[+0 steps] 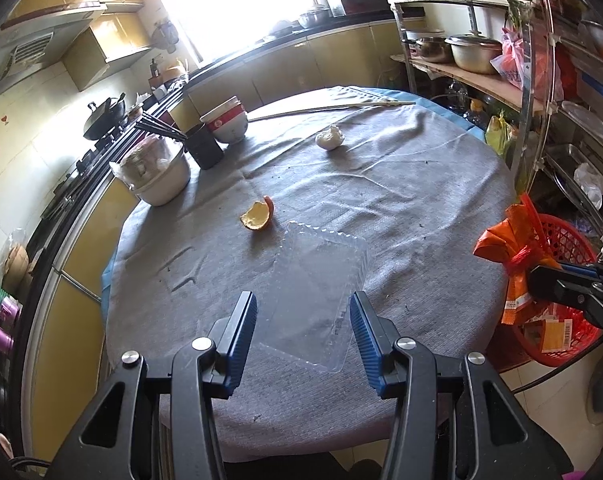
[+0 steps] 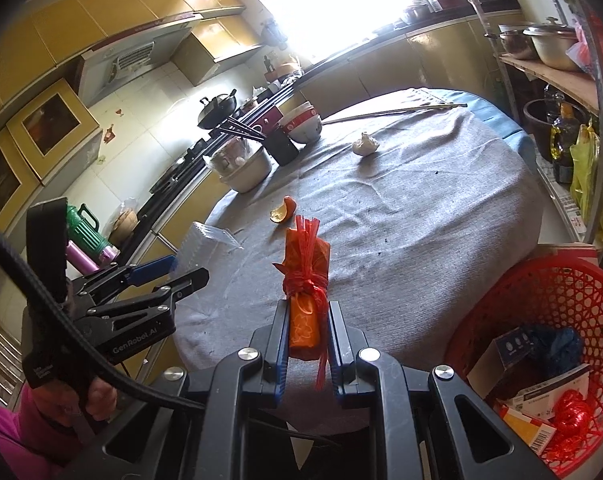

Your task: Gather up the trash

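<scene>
Orange packet [image 2: 306, 320] clenched in right claw [image 2: 308, 340], long axis pointing forward; left claw [image 1: 303, 320] released

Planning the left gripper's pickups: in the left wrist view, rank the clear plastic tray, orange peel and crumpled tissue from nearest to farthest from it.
1. Clear plastic tray, right at the left gripper.
2. Orange peel, mid-table, slightly left.
3. Crumpled tissue, far side.

The black left gripper with blue ribbed pads [image 1: 303, 334] pointed steeply downward, its jaws partly apart. The matching black right gripper [image 2: 308, 332] tilted down more gently, jaws clamped tight. A hand [image 2: 97, 396], apparently in a pink sleeve, gripped the left handle.
</scene>
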Demonstrator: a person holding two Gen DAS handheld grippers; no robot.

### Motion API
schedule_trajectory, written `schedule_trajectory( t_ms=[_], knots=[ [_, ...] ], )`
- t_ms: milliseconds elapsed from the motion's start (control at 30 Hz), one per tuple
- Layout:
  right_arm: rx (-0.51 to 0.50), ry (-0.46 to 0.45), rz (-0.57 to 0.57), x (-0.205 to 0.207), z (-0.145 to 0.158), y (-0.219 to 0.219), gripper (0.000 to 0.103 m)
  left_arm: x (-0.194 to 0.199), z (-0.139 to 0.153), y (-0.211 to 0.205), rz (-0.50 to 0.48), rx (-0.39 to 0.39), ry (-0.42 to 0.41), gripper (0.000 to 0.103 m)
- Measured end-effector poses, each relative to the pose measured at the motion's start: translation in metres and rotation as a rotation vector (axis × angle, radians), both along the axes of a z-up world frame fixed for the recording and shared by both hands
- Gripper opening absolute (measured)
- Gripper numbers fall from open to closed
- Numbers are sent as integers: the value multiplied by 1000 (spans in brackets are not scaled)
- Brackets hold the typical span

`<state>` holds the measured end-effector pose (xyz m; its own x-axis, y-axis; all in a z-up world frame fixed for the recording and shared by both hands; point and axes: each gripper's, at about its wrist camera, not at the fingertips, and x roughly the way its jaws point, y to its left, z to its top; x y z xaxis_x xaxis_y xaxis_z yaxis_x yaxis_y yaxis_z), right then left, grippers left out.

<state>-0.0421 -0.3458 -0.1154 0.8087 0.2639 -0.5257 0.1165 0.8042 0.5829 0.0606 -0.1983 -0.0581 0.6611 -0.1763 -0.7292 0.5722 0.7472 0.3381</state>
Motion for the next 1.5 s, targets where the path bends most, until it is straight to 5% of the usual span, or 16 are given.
schedule_trajectory(
  t_ms=[467, 833, 1367, 1500],
  knots=[
    [14, 14, -63, -23, -6, -23, 19, -11, -5, -29, -64, 31, 0, 50],
    [17, 42, -219, -68, -15, -71, 19, -35, -6, -72, -185, 60, -24, 50],
    [6, 65, -486, -144, -4, -142, 22, -88, 0, -174, -565, -76, 207, 53],
    [69, 107, -500, -143, -14, -149, 31, -93, -5, -181, -584, -62, 196, 64]
  ],
)
